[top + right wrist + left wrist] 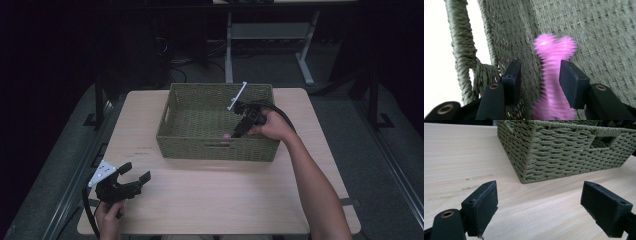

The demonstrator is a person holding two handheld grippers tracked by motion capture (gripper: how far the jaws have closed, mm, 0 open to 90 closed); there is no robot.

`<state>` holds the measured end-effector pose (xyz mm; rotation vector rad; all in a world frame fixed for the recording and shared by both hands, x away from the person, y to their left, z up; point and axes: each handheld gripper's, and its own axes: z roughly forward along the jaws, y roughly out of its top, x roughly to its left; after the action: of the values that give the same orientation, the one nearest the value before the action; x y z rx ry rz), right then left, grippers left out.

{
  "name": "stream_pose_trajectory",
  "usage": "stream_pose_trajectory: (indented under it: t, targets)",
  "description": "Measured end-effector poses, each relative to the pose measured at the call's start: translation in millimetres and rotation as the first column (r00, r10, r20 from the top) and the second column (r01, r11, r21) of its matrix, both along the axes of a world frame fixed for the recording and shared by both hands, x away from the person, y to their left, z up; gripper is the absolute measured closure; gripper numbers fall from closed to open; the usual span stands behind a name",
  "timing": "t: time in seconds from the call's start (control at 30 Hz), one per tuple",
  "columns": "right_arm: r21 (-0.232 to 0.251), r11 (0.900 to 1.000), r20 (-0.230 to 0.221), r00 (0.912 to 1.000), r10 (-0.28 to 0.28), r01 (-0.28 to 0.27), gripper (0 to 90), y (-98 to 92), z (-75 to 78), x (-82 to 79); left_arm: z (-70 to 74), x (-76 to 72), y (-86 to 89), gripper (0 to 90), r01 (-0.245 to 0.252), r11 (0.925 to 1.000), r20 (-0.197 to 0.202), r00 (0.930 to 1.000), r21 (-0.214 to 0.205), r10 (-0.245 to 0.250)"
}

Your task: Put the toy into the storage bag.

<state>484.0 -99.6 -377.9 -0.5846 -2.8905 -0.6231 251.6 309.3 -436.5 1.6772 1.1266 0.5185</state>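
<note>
the left tool [134, 176] rests open low over the bench [210, 195]. farther off, inside the woven basket [175, 142], the right tool [537, 75] stands slightly open around a blurred pink bone-shaped toy [554, 75], its long axis running along the jaws.

Rough woven basket [216, 145], smooth matt wooden table [225, 200]

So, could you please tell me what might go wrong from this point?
The pink bone-shaped toy looks blurred between the jaws of the right claw, with a gap at one pad, so it may be dropping and could bounce or land askew in the woven basket. The claw sits close to the basket's front wall and might snag the weave.
</note>
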Motion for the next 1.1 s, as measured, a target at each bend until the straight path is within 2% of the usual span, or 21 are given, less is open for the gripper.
stream_pose_trajectory:
  t: [0.27, 0.33, 1.1]
  targets:
    - [0.032, 0.9994, 0.023, 0.9997, -0.013, 0.012, 50.9, -3.7, 9.3, -2.0, -0.1, 0.1, -0.8, 13.8, -0.002, 1.0, -0.002, 1.0, -0.001, 0.002]
    - [0.041, 0.9991, 0.029, 0.9995, -0.016, 0.015, 48.4, -5.4, 12.3, -2.5, 0.0, -0.7, -0.8, 13.8, 0.0, 1.0, 0.001, 1.0, -0.003, 0.0]
    - [0.085, 0.9941, 0.054, 0.9959, -0.072, 0.067, 39.9, -23.6, 36.4, -11.4, -0.2, -0.3, -0.1, 13.8, -0.002, 1.0, 0.0, 1.0, 0.001, 0.002]
